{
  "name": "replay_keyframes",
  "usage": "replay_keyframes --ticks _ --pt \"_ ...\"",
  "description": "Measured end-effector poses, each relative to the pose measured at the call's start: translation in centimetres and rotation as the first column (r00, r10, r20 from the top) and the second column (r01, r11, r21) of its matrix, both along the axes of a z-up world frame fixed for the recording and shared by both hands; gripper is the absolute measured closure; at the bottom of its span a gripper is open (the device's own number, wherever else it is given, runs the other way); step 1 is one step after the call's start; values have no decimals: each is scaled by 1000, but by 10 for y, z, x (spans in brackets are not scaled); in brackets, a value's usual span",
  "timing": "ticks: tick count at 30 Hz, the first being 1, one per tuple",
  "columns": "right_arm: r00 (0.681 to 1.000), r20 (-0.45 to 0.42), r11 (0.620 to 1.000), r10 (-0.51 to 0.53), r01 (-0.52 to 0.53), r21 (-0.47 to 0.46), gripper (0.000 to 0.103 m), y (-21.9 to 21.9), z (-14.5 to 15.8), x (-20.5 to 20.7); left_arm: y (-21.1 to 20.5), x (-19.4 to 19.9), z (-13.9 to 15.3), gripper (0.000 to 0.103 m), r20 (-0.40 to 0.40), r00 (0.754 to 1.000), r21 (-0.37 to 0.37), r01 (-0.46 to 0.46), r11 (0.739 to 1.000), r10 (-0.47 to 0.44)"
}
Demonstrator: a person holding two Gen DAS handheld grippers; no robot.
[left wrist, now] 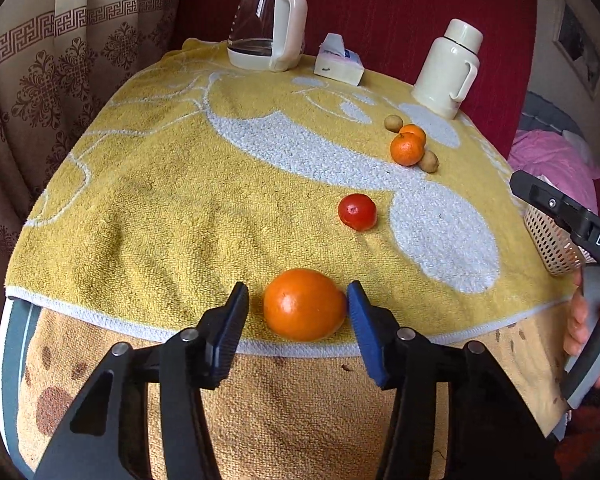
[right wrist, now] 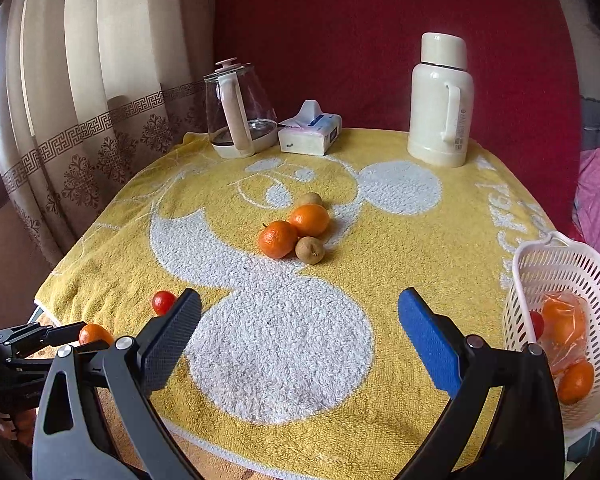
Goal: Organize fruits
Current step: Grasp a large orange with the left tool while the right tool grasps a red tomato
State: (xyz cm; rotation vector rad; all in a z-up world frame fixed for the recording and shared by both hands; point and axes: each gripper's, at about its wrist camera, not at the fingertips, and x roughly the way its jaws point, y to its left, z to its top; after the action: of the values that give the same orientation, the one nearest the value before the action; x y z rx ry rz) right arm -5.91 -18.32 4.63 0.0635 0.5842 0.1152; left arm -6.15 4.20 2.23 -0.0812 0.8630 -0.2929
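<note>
Item: large orange [left wrist: 304, 304], lying at the near edge of the yellow towel [left wrist: 180, 184] that covers the surface, just short of the white hem. Left gripper [left wrist: 298, 308]: fingers astride the orange, the blue right-hand pad touching its skin, the dark left-hand pad just apart from it; not yet clenched on the fruit. Right gripper [right wrist: 300, 320]: fingers spread wide, nothing between them, hanging over the towel's white patch. Remaining loose stock: a red tomato [left wrist: 357, 212] further in; beyond it a cluster of two small oranges [left wrist: 407, 149] and two brown fruits [left wrist: 429, 161], touching one another. Destination, by judgement: white basket [right wrist: 560, 276] at the right edge, tilted, already holding bagged oranges and a tomato. Hazards: contact on one side only could push the round orange left or roll it off the near edge; an off-centre close could squirt it out; a hard squeeze could bruise it. The tilted basket may tip under added load.
</note>
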Motion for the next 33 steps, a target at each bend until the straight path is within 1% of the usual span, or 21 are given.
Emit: replay_keyframes --ticks 3,13,20,22,23,26,28,31,33 --pt "1000 -10 1000 14 -14 -3 3 5 -3 2 -2 0 -3 60 -7 1000 -12 12 1000 -12" --pt "996 -53 997 75 -74 28 3 21 -9 12 5 -2 2 60 9 1000 -30 6 1000 -6" --pt "983 -95 987 159 -155 52 4 46 -14 32 14 -3 11 60 33 999 -40 -13 999 14" --pt "977 -111 983 181 -175 57 11 53 -16 38 17 -4 13 60 37 999 -43 -17 999 19" --pt "974 -119 980 195 -189 56 12 59 -17 41 19 -4 13 60 39 999 -43 -20 999 22" --pt "964 -136 973 229 -226 39 20 75 -21 50 24 -5 14 60 42 999 -47 -30 998 32" --pt "953 -155 966 259 -256 38 30 87 -25 55 27 -5 15 60 45 998 -48 -36 998 38" --pt "938 -176 954 298 -298 27 39 104 -32 61 32 -6 17 60 50 998 -49 -48 998 50" --pt "931 -193 949 311 -314 17 51 113 -37 65 35 -6 18 60 52 997 -51 -54 997 56"
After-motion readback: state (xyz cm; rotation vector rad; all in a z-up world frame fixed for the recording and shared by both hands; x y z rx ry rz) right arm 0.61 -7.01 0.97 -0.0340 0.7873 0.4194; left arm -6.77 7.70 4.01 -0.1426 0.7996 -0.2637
